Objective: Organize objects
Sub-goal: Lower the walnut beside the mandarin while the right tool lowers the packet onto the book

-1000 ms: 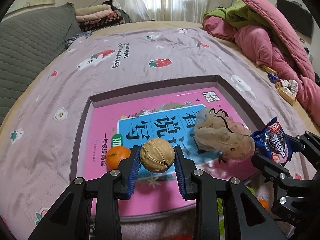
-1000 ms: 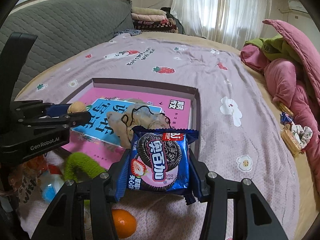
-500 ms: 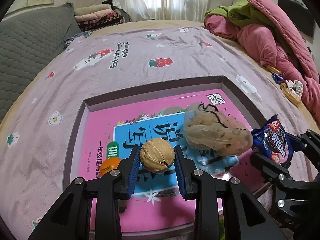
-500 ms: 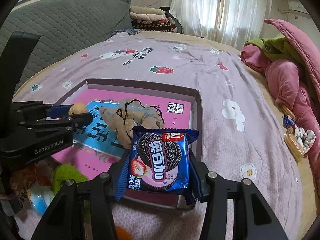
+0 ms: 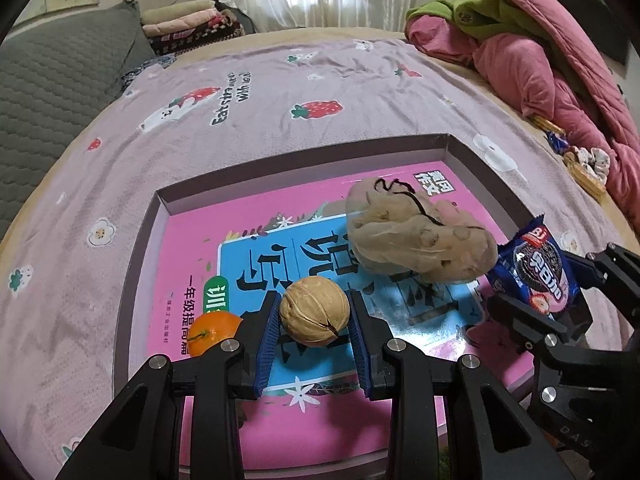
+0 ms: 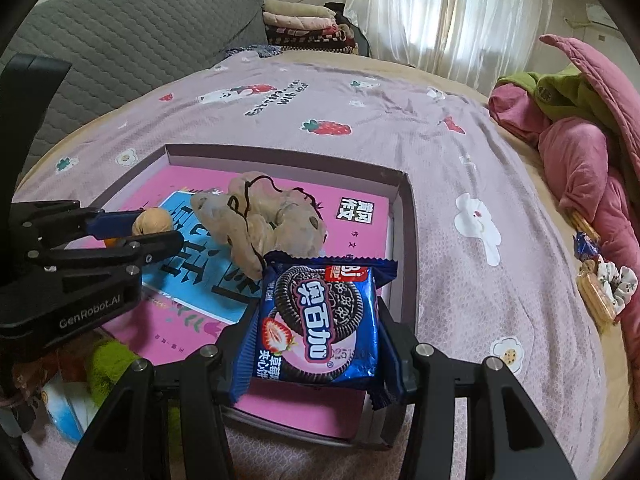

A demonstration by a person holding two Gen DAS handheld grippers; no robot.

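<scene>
My left gripper (image 5: 314,322) is shut on a tan walnut (image 5: 314,310), held above the pink book (image 5: 224,240) that lies in a shallow purple box (image 5: 160,204). My right gripper (image 6: 318,320) is shut on a blue cookie packet (image 6: 320,320) over the box's near right corner (image 6: 404,240). A beige mesh pouch (image 5: 416,236) with a dark drawstring rests on the book between the two grippers. An orange (image 5: 212,332) sits in the box just left of my left fingers. The right gripper with its packet (image 5: 536,276) shows at the left wrist view's right edge.
The box sits on a lilac bedspread (image 5: 280,92) with strawberry prints. A pink and green quilt heap (image 5: 540,48) lies at the right, with small snacks (image 6: 600,284) beside it. Folded blankets (image 5: 188,24) and a grey headboard (image 6: 120,40) are behind. A green fuzzy item (image 6: 108,364) lies near the box's front.
Both grippers have advanced over the box with their loads, so the box and book now lie nearer and lower in both views. The grips are unchanged.
</scene>
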